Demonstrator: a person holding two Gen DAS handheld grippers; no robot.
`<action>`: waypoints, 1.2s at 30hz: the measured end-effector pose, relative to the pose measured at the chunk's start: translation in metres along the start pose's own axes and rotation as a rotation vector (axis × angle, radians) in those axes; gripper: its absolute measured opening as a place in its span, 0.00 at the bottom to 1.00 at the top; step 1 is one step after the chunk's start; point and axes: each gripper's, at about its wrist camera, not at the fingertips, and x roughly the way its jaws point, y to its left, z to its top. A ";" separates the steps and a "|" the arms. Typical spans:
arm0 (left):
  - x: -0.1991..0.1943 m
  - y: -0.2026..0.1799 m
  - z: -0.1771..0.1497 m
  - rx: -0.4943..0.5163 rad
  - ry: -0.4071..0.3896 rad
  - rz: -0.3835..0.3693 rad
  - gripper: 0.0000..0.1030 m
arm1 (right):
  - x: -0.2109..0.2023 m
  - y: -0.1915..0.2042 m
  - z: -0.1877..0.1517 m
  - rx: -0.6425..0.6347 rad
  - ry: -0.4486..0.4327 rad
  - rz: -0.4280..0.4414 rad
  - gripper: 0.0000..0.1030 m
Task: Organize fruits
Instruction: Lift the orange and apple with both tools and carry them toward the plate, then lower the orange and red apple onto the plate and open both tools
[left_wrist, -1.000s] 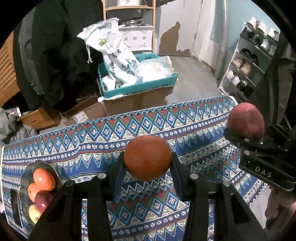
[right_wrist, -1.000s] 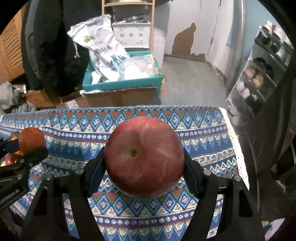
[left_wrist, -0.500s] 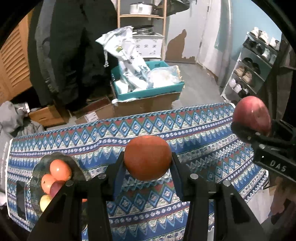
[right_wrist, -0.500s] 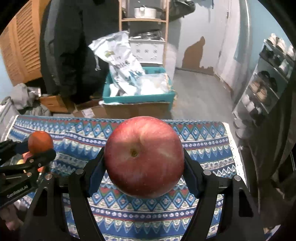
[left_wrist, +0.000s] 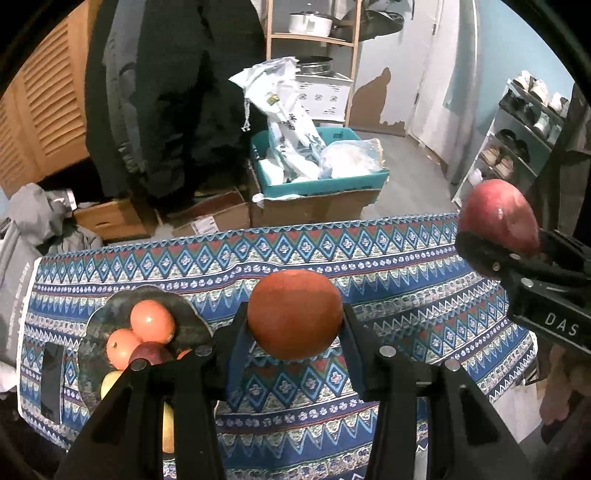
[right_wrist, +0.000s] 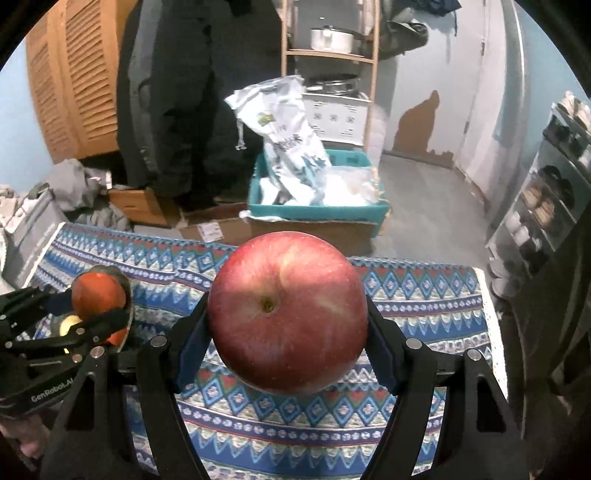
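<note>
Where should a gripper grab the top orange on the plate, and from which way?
Judging by its place, take the top orange across its round middle, coming from above. It sits highest on the plate, with other fruit crowding its near side, so only the top is clear.

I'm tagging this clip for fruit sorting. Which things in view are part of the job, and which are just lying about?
Part of the job:
- orange in the left gripper
- red apple in the right gripper
- fruit plate

Lying about:
- phone on the tablecloth
- teal crate of bags
- cardboard boxes
- shoe rack
</note>
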 end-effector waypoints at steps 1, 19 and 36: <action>-0.001 0.002 0.000 -0.004 -0.001 0.001 0.45 | 0.001 0.003 0.001 -0.003 0.000 0.007 0.73; -0.007 0.080 -0.015 -0.113 -0.005 0.084 0.45 | 0.037 0.082 0.015 -0.088 0.035 0.122 0.73; 0.003 0.171 -0.042 -0.252 0.032 0.173 0.45 | 0.083 0.168 0.020 -0.179 0.100 0.204 0.73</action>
